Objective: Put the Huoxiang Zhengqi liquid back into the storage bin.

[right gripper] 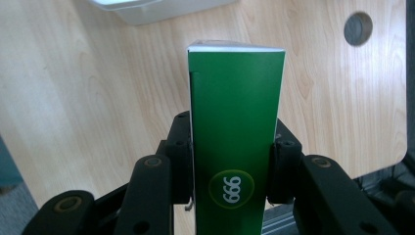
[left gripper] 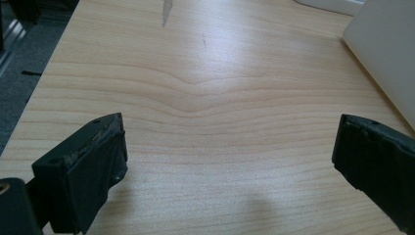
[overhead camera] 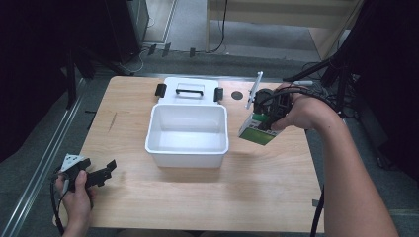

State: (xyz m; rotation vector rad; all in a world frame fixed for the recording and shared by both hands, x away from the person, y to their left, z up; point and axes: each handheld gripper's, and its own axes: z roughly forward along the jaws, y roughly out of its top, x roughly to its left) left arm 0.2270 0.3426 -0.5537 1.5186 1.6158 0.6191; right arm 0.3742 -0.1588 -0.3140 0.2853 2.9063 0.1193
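On the counter (overhead camera: 148,197), an open white bin (overhead camera: 188,131) sat at centre, lid folded back at twelve o'clock, apparently ready for loading. At three o'clock the right gripper (overhead camera: 267,116) held a green box (overhead camera: 257,131) aloft, fingers pinching its sides. At eight o'clock the left gripper (overhead camera: 101,173) waited, fingers spread, empty.

A white bin (overhead camera: 188,133) sits open mid-tabletop (overhead camera: 207,197), its lid (overhead camera: 188,91) lying flat just behind it. A green box (overhead camera: 256,129) is held aloft right of the bin.
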